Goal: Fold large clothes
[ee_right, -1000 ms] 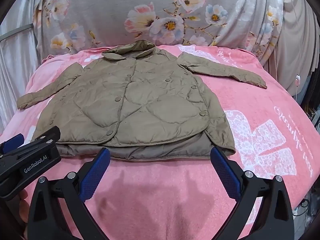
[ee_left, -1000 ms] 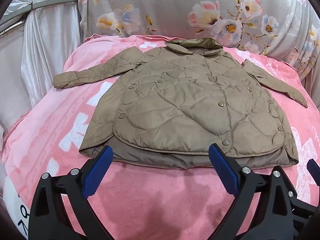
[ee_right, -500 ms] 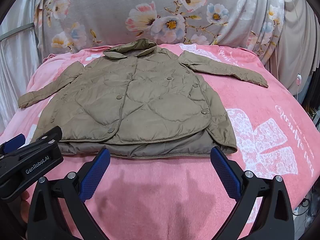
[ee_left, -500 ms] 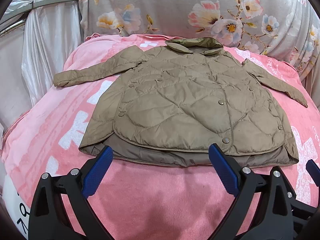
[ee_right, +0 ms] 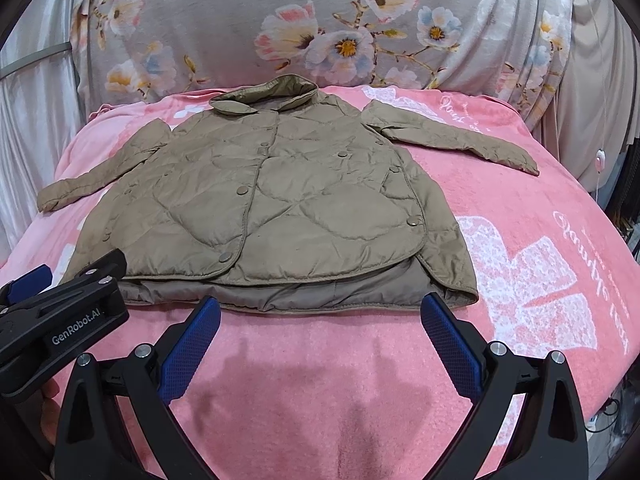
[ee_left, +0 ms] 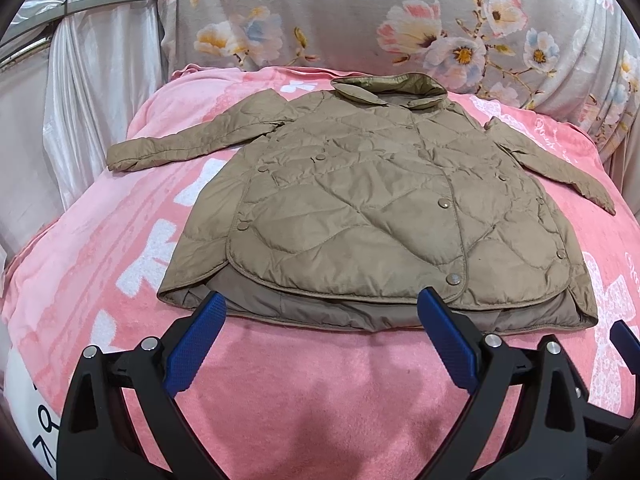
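Note:
A tan quilted jacket (ee_left: 380,208) lies flat, front up and buttoned, on a pink blanket (ee_left: 320,392); it also shows in the right wrist view (ee_right: 280,208). Both sleeves are spread out to the sides, collar at the far end. My left gripper (ee_left: 320,340) is open and empty, hovering just short of the jacket's hem. My right gripper (ee_right: 320,344) is open and empty, also just short of the hem. The left gripper's body (ee_right: 60,320) shows at the left of the right wrist view.
The pink blanket (ee_right: 540,280) covers a raised bed-like surface that drops off at left and right. A grey floral cloth (ee_right: 340,32) hangs behind. A pale curtain (ee_left: 80,100) is at the left, cables (ee_right: 600,160) at the right.
Both grippers have drawn back slightly from the jacket's hem and stay open. The jacket has not moved.

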{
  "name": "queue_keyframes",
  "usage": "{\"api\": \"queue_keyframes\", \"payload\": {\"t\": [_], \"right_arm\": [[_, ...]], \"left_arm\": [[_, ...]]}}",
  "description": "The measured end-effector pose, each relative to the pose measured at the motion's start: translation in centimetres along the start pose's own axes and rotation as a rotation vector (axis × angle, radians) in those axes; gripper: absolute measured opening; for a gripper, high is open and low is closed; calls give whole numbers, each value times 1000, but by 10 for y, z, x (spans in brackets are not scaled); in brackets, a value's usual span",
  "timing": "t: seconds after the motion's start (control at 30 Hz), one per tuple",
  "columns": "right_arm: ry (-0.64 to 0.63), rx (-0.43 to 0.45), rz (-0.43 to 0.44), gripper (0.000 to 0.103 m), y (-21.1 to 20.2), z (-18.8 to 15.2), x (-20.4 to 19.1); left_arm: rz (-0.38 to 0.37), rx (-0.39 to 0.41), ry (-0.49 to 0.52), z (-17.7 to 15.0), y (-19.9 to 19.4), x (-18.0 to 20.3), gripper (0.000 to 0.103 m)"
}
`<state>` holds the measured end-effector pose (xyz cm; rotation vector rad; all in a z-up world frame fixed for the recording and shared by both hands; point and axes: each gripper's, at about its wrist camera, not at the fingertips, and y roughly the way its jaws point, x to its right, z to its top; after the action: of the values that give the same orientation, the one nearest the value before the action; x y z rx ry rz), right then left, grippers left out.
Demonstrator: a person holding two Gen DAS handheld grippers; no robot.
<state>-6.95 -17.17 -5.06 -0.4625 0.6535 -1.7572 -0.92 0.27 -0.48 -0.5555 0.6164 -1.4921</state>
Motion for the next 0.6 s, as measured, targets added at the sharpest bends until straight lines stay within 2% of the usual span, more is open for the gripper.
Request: {"api": "queue_keyframes", "payload": {"t": [0.6], "right_arm": [[13, 7, -4, 98, -4, 2, 6]], "left_arm": [[3, -7, -11, 0, 3, -6, 94]]}}
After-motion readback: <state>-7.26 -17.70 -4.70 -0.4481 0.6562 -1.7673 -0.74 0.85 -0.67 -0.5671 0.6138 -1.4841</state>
